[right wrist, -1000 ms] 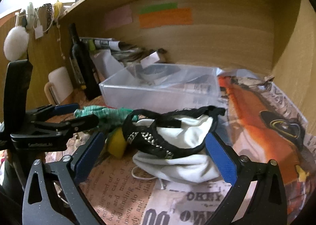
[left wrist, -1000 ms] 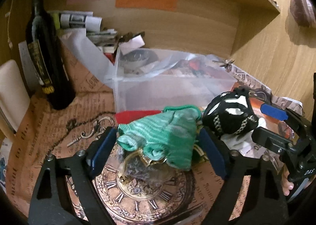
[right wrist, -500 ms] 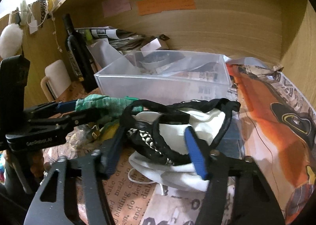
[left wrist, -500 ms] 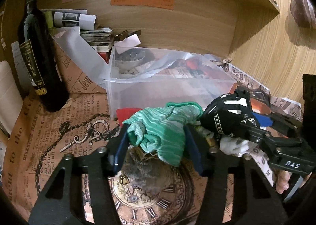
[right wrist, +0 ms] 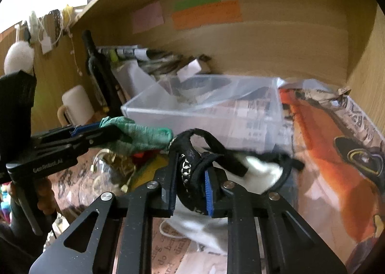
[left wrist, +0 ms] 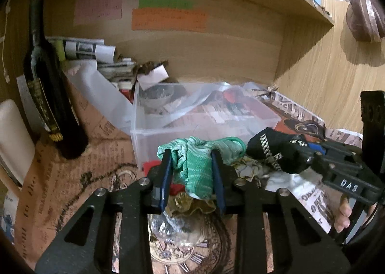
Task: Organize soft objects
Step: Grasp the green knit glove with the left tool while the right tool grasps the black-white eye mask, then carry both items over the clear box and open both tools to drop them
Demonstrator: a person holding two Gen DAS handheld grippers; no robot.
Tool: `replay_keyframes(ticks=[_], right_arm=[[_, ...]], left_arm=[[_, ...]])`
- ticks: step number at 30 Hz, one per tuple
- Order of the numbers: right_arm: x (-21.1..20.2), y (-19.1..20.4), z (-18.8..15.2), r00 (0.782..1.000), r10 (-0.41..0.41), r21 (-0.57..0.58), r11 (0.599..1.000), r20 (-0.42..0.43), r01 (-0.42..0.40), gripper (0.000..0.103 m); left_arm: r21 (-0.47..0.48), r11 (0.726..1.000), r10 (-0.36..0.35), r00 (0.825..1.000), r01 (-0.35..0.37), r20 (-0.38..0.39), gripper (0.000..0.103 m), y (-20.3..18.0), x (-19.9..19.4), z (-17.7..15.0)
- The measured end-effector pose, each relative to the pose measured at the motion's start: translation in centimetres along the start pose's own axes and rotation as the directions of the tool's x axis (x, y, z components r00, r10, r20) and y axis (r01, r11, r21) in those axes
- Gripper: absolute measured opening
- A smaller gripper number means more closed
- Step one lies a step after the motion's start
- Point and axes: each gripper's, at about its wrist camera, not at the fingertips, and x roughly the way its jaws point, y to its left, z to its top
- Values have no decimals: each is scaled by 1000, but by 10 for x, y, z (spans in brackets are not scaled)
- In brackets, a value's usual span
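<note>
My left gripper [left wrist: 192, 172] is shut on a green knitted glove [left wrist: 197, 165] and holds it lifted just in front of the clear plastic bin [left wrist: 144, 129]. In the right wrist view the glove [right wrist: 144, 136] hangs from the left gripper [right wrist: 96, 134]. My right gripper [right wrist: 190, 185] is shut on a black cloth item with a white zigzag pattern [right wrist: 190, 165], white lining trailing to its right. In the left wrist view the black item [left wrist: 272, 151] sits at the right gripper's tip [left wrist: 303, 156], beside the glove.
A dark wine bottle [left wrist: 48, 95] stands at left by a white mug [right wrist: 77, 105]. Papers [left wrist: 96, 52] pile behind the bin. Red, yellow and gold items [left wrist: 187, 201] lie under the glove on the printed paper [right wrist: 324, 129]. Wooden walls enclose the nook.
Both grippers closed from wide open: the left onto the green glove, the right onto the black cloth item. Both items are now lifted off the pile toward the bin.
</note>
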Motion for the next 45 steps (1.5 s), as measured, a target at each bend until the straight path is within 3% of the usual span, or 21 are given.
replay_keyframes(ticks=[16, 26, 33, 39, 45], right_arm=[[-41, -9, 64, 982, -41, -20, 999, 186, 45, 14], [-27, -9, 108, 970, -51, -70, 995, 237, 70, 14], [21, -9, 126, 985, -62, -101, 992, 162, 79, 14], [73, -14, 128, 998, -64, -131, 989, 22, 67, 14], [113, -25, 122, 987, -77, -134, 989, -140, 58, 14]], left_arm=[[13, 999, 33, 989, -35, 142, 31, 0, -16, 58], [27, 997, 72, 993, -75, 97, 31, 12, 19, 85], [22, 993, 119, 993, -119, -5, 31, 26, 63, 95], [41, 990, 137, 986, -133, -100, 31, 30, 105, 96], [46, 990, 142, 977, -136, -159, 31, 33, 130, 95]])
